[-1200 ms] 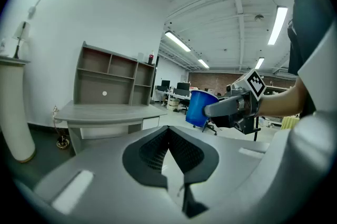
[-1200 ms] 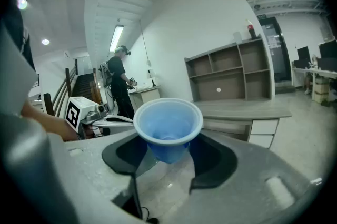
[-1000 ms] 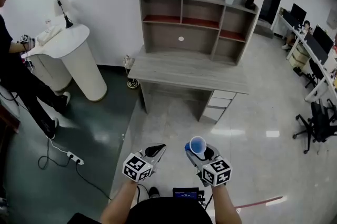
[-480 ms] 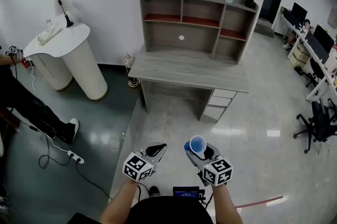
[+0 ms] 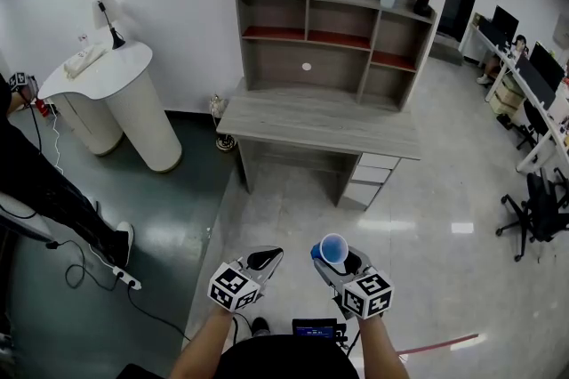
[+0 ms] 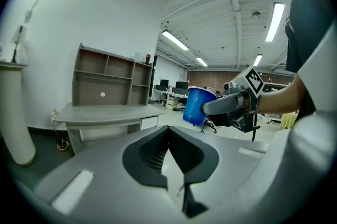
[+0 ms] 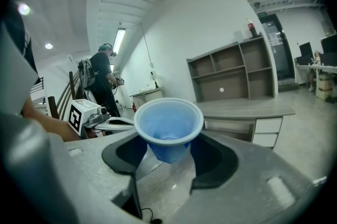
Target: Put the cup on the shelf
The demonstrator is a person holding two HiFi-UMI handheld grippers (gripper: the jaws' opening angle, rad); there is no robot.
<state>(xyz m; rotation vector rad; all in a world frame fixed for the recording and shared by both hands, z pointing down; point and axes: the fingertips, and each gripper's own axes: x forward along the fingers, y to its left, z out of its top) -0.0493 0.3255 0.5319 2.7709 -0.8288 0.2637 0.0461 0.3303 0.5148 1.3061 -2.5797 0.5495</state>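
A: Where's the cup (image 5: 334, 248)?
B: Upright, clamped in the right gripper (image 5: 332, 262), well apart from the shelf (image 5: 333, 39).
A: And the left gripper (image 5: 265, 259)?
B: Jaws together, nothing between them, just beside the right one.

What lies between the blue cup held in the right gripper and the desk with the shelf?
Only bare floor lies between cup and desk, seen in the head view.
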